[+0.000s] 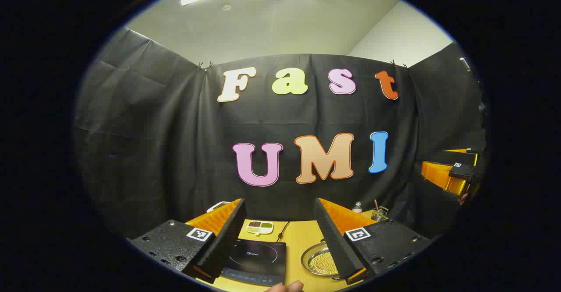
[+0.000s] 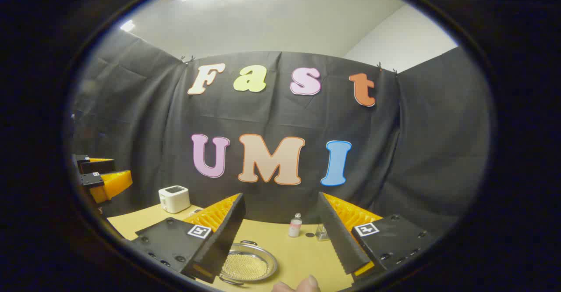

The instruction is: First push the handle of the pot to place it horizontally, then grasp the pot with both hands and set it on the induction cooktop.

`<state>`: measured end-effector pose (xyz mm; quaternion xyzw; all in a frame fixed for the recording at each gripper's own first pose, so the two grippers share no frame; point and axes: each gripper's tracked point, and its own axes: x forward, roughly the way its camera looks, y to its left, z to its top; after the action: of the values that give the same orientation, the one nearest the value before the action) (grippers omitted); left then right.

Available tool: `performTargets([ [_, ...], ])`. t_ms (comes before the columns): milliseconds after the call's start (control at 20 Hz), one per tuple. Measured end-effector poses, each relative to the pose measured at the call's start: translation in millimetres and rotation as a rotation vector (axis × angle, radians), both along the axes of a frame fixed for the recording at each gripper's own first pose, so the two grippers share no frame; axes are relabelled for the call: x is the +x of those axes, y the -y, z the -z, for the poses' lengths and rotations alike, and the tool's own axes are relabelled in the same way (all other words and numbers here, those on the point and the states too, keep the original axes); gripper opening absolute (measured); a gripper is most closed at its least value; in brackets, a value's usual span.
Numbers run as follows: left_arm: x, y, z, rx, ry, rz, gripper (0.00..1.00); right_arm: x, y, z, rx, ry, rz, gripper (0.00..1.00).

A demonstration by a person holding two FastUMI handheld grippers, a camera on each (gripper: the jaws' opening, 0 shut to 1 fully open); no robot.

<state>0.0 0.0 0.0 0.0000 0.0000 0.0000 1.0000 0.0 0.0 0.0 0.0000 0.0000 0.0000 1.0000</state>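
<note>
Steel pot (image 1: 321,261): on yellow table (image 1: 300,239), right of induction cooktop (image 1: 256,261) (apart from it).
Left gripper (image 1: 280,235): fingers spread wide, holding nothing.
Right gripper (image 2: 280,235): fingers spread wide above pot, untouched.

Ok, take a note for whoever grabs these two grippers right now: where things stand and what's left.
Left gripper: jaws open, holding nothing, raised above the table.
Right gripper: jaws open, holding nothing, also raised.
The pot, a shallow steel one with small beads inside, sits on the table to the right of the induction cooktop, not on it. In the right gripper view one small handle shows at its far rim and another at its near rim.
Done: nothing that can be told; neither gripper touches the pot.
Left: push the handle horizontal, grasp the pot with both grippers, set it on the cooktop.
</note>
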Motion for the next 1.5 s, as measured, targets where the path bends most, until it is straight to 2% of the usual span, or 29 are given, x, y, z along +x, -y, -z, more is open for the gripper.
performTargets([
  [100,0,0,2,0.002,-0.009,-0.005,0.95,4,-1,4,0.008,-0.008,-0.008,0.97],
  [150,0,0,3,0.002,-0.012,-0.007,0.91,6,-1,5,0.011,-0.011,-0.010,0.97],
  [250,0,0,4,0.002,-0.018,-0.008,0.95,8,-2,8,0.020,-0.016,-0.015,0.97],
  [300,-1,1,5,0.004,-0.019,-0.009,0.92,8,-4,9,0.023,-0.020,-0.017,0.98],
  [350,-1,-1,5,0.006,-0.019,-0.011,0.95,9,-5,12,0.027,-0.027,-0.020,0.97],
  [400,-1,-2,6,0.007,-0.020,-0.012,0.92,9,-7,14,0.032,-0.034,-0.026,0.97],
  [450,0,-2,6,0.005,-0.022,-0.014,0.95,11,-9,17,0.034,-0.042,-0.031,0.97],
  [600,1,-3,11,0.000,-0.033,-0.015,0.94,13,-10,20,0.049,-0.054,-0.030,0.97],
  [650,1,-3,11,0.000,-0.033,-0.015,0.98,14,-11,20,0.052,-0.055,-0.029,0.97],
  [900,3,-7,12,0.007,-0.035,-0.016,0.92,14,-16,26,0.055,-0.075,-0.037,0.97],
  [950,3,-7,12,0.009,-0.035,-0.015,0.92,15,-17,28,0.058,-0.080,-0.039,0.97],
  [1000,3,-7,11,0.011,-0.031,-0.013,0.98,16,-19,28,0.060,-0.081,-0.041,0.97],
  [1050,3,-8,10,0.015,-0.031,-0.010,0.92,17,-21,28,0.061,-0.082,-0.041,0.97],
  [1150,3,-11,10,0.020,-0.026,-0.007,0.95,18,-25,29,0.062,-0.089,-0.040,0.97],
  [1200,3,-13,11,0.021,-0.026,-0.007,0.92,18,-27,31,0.062,-0.097,-0.041,0.96],
  [1250,4,-14,10,0.021,-0.024,-0.004,0.95,20,-31,34,0.060,-0.109,-0.040,0.96],
  [1350,5,-19,11,0.024,-0.022,0.003,0.95,20,-41,43,0.056,-0.145,-0.047,0.82],
  [1400,5,-21,12,0.026,-0.022,0.007,0.92,20,-43,44,0.050,-0.153,-0.043,0.79],
  [1450,5,-23,13,0.025,-0.020,0.011,0.95,21,-45,45,0.043,-0.155,-0.036,0.74],
  [1500,6,-26,14,0.023,-0.018,0.016,0.95,19,-45,45,0.031,-0.155,-0.022,0.61],
])
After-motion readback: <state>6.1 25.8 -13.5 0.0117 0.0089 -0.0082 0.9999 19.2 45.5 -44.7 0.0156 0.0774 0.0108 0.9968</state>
